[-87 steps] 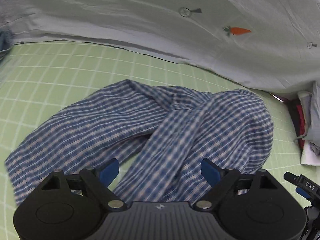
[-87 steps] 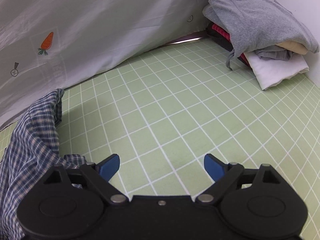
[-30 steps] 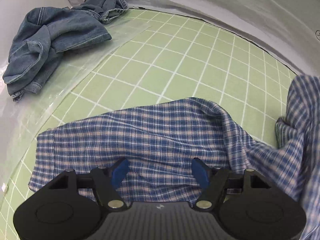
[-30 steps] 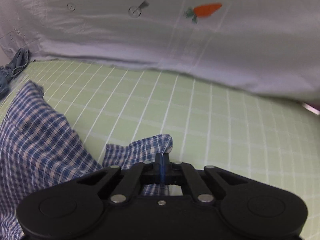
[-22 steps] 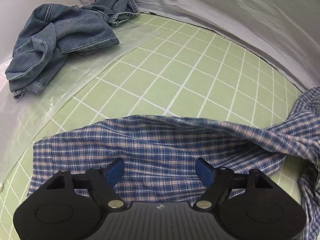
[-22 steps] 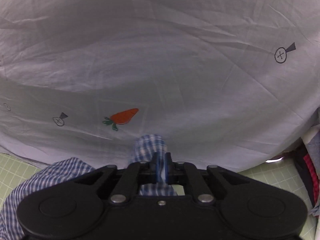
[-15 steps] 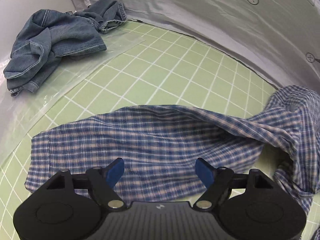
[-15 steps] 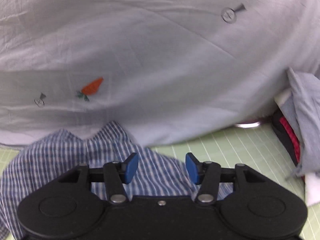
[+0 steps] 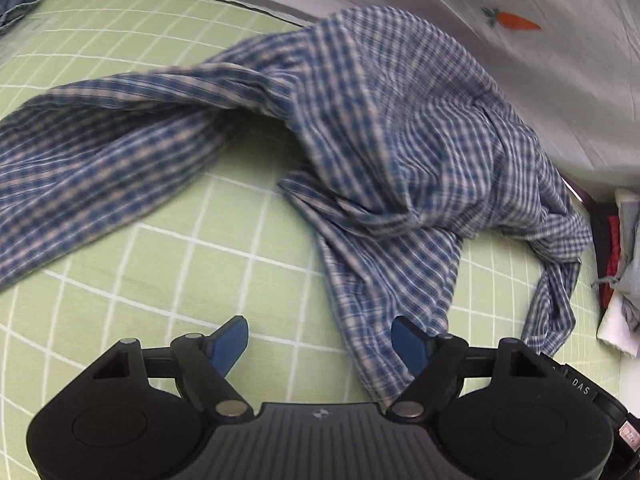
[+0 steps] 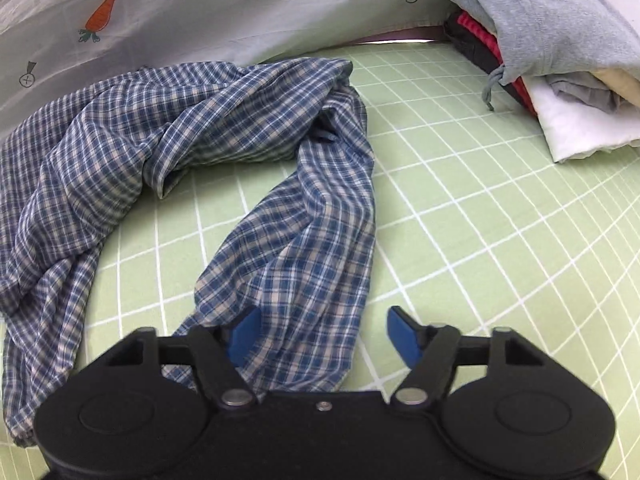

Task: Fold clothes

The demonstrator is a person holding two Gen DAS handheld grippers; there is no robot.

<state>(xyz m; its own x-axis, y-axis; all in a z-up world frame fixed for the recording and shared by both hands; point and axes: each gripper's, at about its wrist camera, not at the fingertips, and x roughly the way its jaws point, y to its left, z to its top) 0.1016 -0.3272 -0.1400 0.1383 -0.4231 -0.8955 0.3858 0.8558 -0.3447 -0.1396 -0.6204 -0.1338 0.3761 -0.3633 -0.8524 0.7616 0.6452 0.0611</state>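
A blue-and-white checked shirt (image 9: 400, 140) lies crumpled and twisted on the green checked bedsheet (image 9: 160, 260). My left gripper (image 9: 320, 340) hovers over the sheet at the shirt's near edge. Its jaws stand wide and are closing slightly, with only a strip of cloth by the right fingertip (image 9: 408, 344). In the right wrist view a long hanging part of the shirt (image 10: 300, 240) runs down under my right gripper (image 10: 324, 332). Its jaws are closing, cloth lies between them, and the pads do not press on it.
A stack of folded clothes (image 10: 560, 40) with a grey garment on top sits at the far right, also seen as a folded stack (image 9: 616, 260). A white carrot-print sheet (image 10: 200, 0) rises behind the shirt. Denim (image 9: 16, 4) shows at the far left edge.
My right gripper let go of the shirt corner it was shut on, and its jaws came apart. The shirt dropped into a twisted heap. Both grippers swung toward the shirt's right part.
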